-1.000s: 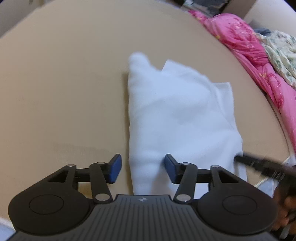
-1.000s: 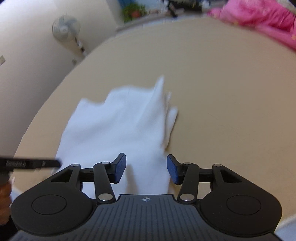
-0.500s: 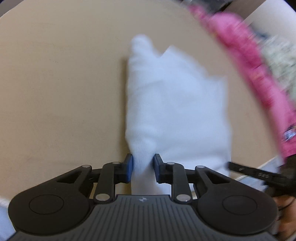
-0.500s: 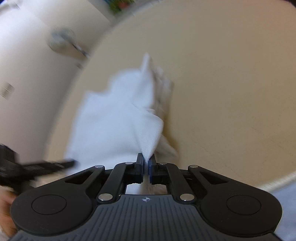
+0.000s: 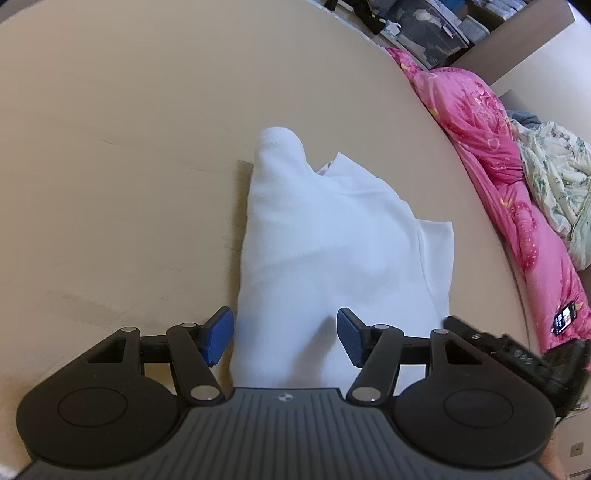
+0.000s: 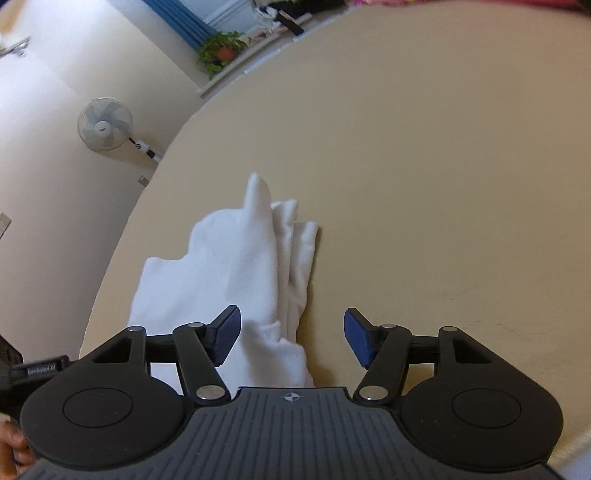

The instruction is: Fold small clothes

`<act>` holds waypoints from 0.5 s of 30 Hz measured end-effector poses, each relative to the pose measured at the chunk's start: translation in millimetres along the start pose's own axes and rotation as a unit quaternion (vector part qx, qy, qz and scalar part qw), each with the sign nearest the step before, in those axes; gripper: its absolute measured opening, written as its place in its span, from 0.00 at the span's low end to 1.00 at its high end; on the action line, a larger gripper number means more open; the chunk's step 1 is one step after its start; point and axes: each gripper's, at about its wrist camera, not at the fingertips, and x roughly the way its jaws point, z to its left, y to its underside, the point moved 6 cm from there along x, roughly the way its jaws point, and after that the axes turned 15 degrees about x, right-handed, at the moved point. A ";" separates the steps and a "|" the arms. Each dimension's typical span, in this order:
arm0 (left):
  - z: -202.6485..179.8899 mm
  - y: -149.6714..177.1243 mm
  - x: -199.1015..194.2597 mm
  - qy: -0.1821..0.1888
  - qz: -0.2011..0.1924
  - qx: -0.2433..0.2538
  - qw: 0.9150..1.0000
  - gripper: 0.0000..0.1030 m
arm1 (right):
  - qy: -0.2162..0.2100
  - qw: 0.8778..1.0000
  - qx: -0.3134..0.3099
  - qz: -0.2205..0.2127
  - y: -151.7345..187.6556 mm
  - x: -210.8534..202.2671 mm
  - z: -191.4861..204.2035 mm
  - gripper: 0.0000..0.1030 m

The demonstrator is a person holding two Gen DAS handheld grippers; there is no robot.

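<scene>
A small white garment point(image 5: 325, 243) lies partly folded on the tan table point(image 5: 110, 166). My left gripper point(image 5: 284, 336) hovers over its near left corner, jaws opening, blue pads apart and off the cloth that lies between them. The right wrist view shows the same white garment point(image 6: 236, 266) bunched in long folds, one end poking up. My right gripper point(image 6: 291, 339) is over its near right corner, jaws opening, with a crumpled fold between the pads but not pinched. The right gripper's dark body point(image 5: 517, 354) shows at the left view's right edge.
A pink quilt point(image 5: 491, 177) and a pale floral cloth point(image 5: 554, 177) pile along the table's right side. Storage boxes point(image 5: 436, 22) stand behind them. A fan point(image 6: 105, 123) and a potted plant point(image 6: 221, 51) stand beyond the table's far left edge point(image 6: 155, 177).
Half a second ago both grippers were shut on the garment's near corners. Both have let go and opened, and the cloth has settled flatter on the table.
</scene>
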 end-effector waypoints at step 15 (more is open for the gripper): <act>-10.3 -34.2 35.5 0.002 -0.032 0.021 0.999 0.32 | -0.053 0.998 0.003 0.017 4.8 47.4 20.9 0.25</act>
